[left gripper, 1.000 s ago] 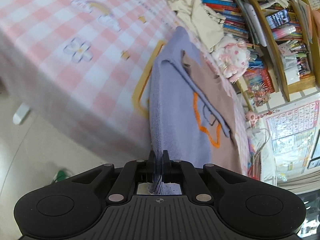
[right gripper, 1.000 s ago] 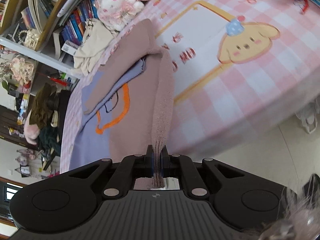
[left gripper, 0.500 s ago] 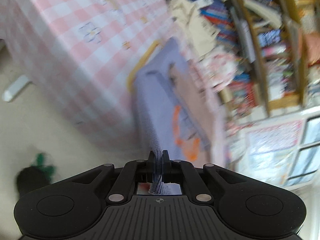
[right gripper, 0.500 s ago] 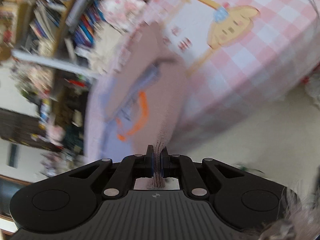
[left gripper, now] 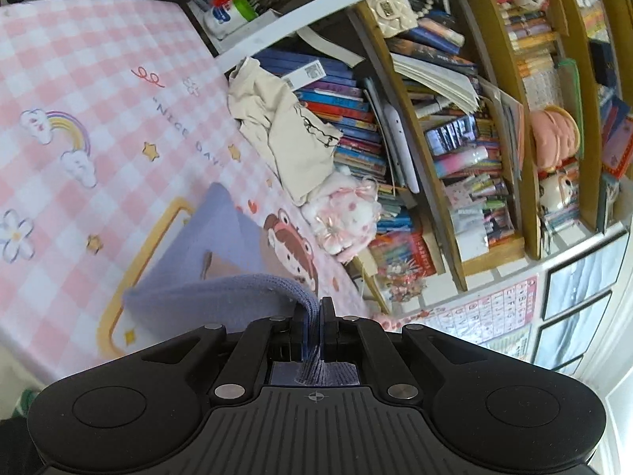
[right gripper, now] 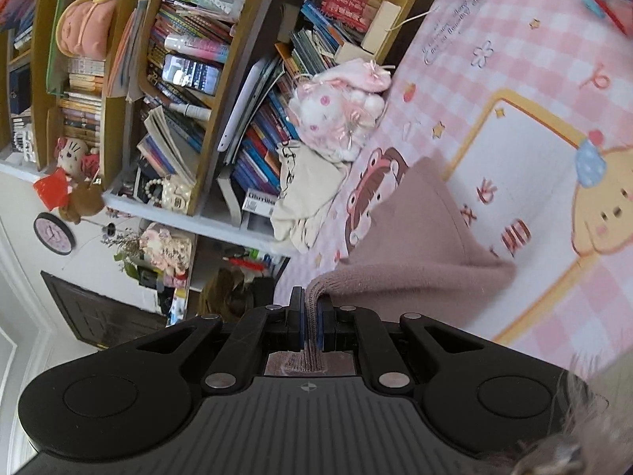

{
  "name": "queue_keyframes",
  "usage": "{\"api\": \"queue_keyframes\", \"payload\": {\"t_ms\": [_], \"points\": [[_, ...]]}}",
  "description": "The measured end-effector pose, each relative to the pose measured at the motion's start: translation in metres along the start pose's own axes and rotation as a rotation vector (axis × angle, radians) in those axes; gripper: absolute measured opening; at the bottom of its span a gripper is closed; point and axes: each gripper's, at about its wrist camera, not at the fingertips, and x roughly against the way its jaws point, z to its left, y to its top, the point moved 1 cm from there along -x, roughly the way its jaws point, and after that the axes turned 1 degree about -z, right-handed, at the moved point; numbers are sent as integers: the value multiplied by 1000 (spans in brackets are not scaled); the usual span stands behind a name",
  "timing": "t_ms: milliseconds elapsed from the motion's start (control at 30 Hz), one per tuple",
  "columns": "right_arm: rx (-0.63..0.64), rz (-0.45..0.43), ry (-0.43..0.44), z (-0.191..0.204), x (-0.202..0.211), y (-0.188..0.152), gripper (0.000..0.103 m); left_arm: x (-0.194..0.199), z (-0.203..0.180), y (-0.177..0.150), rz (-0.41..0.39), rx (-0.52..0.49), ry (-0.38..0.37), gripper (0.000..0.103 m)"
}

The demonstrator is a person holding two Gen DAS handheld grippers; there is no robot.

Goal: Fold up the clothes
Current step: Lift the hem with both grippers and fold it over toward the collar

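A knitted sweater, lavender on one side [left gripper: 205, 277] and dusty mauve on the other [right gripper: 419, 253], lies on the pink checked table cover [left gripper: 79, 79]. My left gripper [left gripper: 314, 316] is shut on the lavender hem, which arches up from the table into its jaws. My right gripper [right gripper: 312, 312] is shut on the mauve hem, lifted the same way. The raised hems fold back over the sweater and hide its front design.
A cream garment [left gripper: 285, 130] is bunched at the table's far edge next to a pink plush toy [left gripper: 344, 213]. Crowded bookshelves [left gripper: 455, 99] rise right behind the table. A red object [right gripper: 609, 4] lies on the cover at the far right.
Both grippers have risen and swung towards the shelves, carrying the hem up and over the sweater. The orange design, in view before, is now covered.
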Motion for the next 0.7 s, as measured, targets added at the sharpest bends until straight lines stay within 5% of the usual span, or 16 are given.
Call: {"api": "queue_keyframes", "payload": {"t_ms": [700], "points": [[-58,-50,-150,-15,-103,63,6,-125,31,74,131,53,49,4]]}}
